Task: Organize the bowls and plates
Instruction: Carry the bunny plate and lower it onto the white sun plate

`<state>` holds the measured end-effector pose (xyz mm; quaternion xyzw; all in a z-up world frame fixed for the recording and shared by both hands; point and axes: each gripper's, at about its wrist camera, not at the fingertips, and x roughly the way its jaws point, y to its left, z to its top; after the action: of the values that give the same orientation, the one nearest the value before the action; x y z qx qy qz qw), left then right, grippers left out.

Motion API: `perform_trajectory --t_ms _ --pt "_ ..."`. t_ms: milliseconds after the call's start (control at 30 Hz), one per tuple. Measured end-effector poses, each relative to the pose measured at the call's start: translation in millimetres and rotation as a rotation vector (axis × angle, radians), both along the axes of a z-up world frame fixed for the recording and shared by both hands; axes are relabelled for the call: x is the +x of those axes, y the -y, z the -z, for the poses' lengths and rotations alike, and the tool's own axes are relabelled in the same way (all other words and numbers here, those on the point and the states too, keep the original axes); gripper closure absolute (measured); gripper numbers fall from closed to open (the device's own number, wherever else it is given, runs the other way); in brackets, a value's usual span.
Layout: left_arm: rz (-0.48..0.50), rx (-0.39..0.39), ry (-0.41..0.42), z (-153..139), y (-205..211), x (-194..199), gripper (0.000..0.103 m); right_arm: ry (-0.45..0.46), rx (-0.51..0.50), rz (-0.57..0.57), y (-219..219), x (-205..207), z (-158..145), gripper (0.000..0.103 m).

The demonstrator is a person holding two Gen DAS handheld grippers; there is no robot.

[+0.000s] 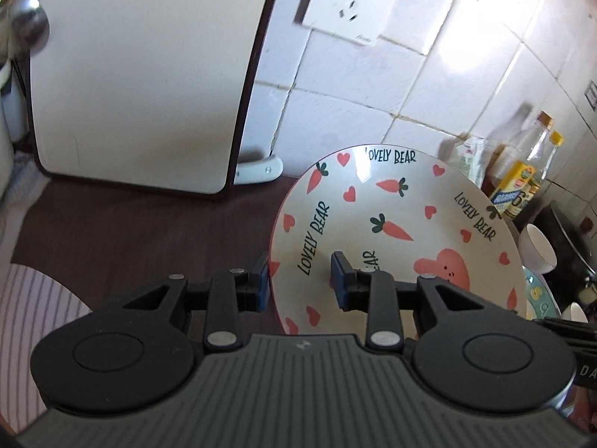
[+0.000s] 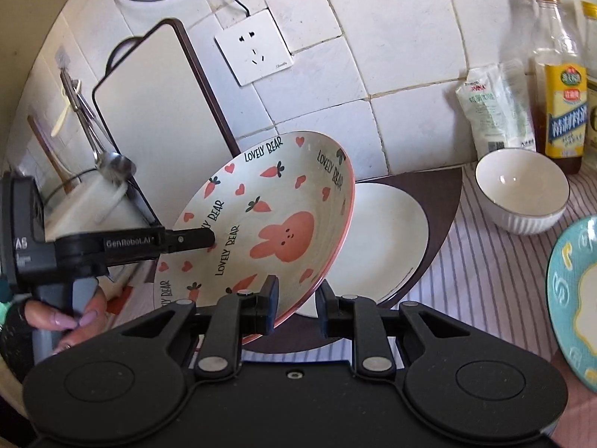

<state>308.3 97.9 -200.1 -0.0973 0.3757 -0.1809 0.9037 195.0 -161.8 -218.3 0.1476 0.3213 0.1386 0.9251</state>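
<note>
A cream deep plate [image 1: 391, 224] printed with carrots, hearts, a pink rabbit and "LOVELY BEAR" is held up and tilted above the counter. My left gripper [image 1: 300, 283] is shut on its left rim, one pad outside and one inside. The right wrist view shows that gripper's upper finger [image 2: 194, 240] lying across the plate [image 2: 276, 216]. My right gripper [image 2: 298, 308] is shut on the plate's near lower rim. Under and behind it, a plain white plate [image 2: 380, 239] lies on a dark round mat [image 2: 440, 201]. A white ribbed bowl [image 2: 522, 190] and a teal plate [image 2: 574, 298] stand to the right.
A white cutting board [image 1: 141, 74] leans on the tiled wall at the left, with a ladle [image 2: 115, 166] beside it. Bottles [image 2: 559, 74] and a packet [image 2: 492, 112] stand at the back right. A striped cloth [image 2: 485, 261] covers the counter. A person's hand [image 2: 67, 317] grips the left handle.
</note>
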Motion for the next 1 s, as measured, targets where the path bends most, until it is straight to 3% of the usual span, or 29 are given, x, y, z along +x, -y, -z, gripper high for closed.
perform_trajectory --t_ms 533,700,1000 --pt "-0.026 -0.004 -0.113 41 29 41 0.073 -0.064 -0.006 0.016 25 57 21 0.077" --pt "-0.014 0.035 -0.140 48 38 48 0.073 -0.090 -0.061 0.037 23 64 27 0.077" --pt "-0.033 0.048 -0.165 41 34 53 0.074 -0.185 0.048 0.059 29 69 38 0.077"
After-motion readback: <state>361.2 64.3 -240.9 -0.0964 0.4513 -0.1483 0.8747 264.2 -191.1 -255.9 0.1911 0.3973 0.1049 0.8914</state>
